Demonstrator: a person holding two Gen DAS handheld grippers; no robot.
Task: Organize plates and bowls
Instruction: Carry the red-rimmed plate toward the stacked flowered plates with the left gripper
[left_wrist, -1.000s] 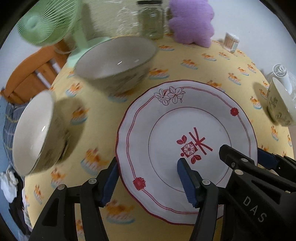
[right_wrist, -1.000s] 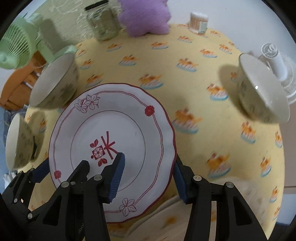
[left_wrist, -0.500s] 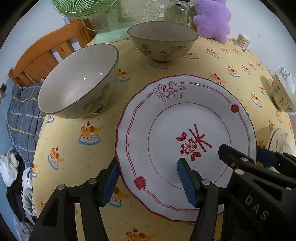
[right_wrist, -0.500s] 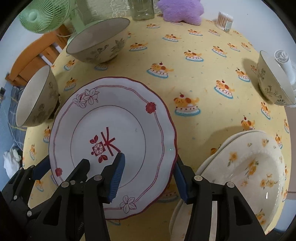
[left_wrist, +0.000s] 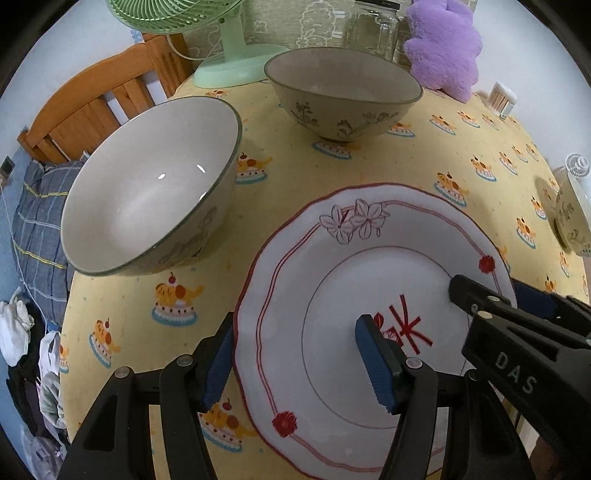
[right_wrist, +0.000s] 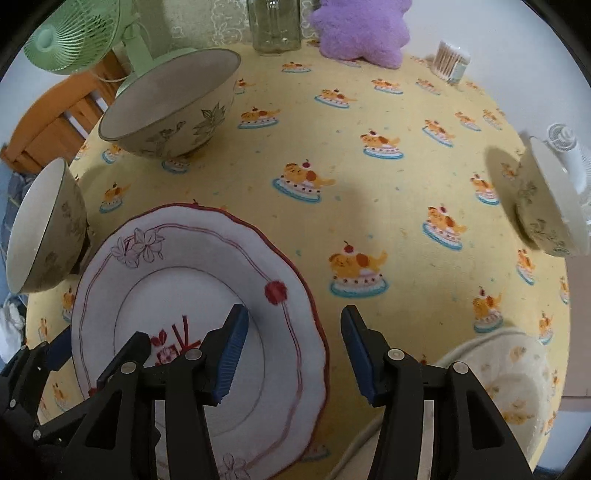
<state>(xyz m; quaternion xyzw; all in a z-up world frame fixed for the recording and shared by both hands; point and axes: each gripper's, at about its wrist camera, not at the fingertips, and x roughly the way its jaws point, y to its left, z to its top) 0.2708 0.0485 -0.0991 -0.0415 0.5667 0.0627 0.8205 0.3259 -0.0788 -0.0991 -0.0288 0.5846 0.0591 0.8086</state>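
A white plate with red trim (left_wrist: 332, 295) lies on the yellow tablecloth (left_wrist: 295, 170). My left gripper (left_wrist: 295, 358) is open, its jaws straddling the plate's left rim. My right gripper (right_wrist: 291, 350) is open, its jaws straddling the same plate's (right_wrist: 184, 295) right rim. Two grey floral bowls stand at the left (left_wrist: 147, 184) and far middle (left_wrist: 343, 96). A third bowl (right_wrist: 550, 206) sits at the right edge. A floral plate stack (right_wrist: 509, 387) lies near the front right.
A green fan (left_wrist: 221, 44), a glass jar (right_wrist: 275, 26), a purple plush (right_wrist: 362, 29) and a cotton swab box (right_wrist: 450, 59) stand along the far edge. A small white fan (right_wrist: 565, 147) is at the right. A wooden chair (left_wrist: 92, 107) stands left.
Both grippers and the plate came down toward the table; the bowls now look nearer and larger. The right gripper's jaws stand wider apart around the plate's rim.
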